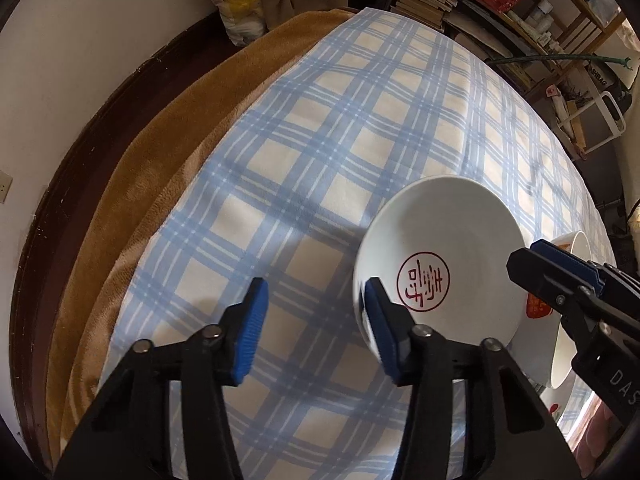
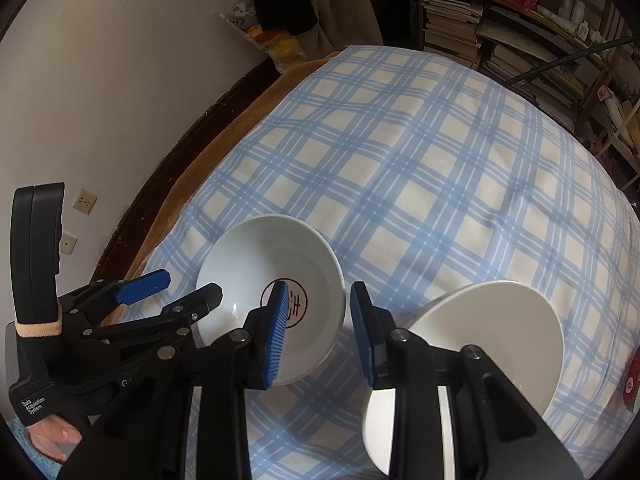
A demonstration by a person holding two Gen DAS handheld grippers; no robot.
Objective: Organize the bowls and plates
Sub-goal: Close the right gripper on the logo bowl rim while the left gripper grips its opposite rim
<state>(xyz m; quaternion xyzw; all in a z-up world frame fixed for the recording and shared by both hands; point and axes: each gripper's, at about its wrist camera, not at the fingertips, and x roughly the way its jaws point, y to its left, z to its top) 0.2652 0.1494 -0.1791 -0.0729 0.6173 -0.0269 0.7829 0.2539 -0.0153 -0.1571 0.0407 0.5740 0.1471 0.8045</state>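
A white bowl with a red seal mark [image 1: 448,256] sits on the blue plaid tablecloth [image 1: 320,160]; it also shows in the right wrist view [image 2: 280,264]. My left gripper [image 1: 316,320] is open just left of it, its right finger at the rim. My right gripper [image 2: 320,332] is open above the cloth, between this bowl and a second white bowl [image 2: 500,328] on its right, and it shows in the left wrist view [image 1: 560,276]. A third white bowl with orange print [image 1: 568,344] lies behind the right gripper.
A brown blanket [image 1: 132,216] edges the cloth on the left, beside a dark wooden rim and white wall. Shelves with books and boxes [image 2: 520,40] stand at the far right. A plastic bag [image 1: 236,4] lies at the far end.
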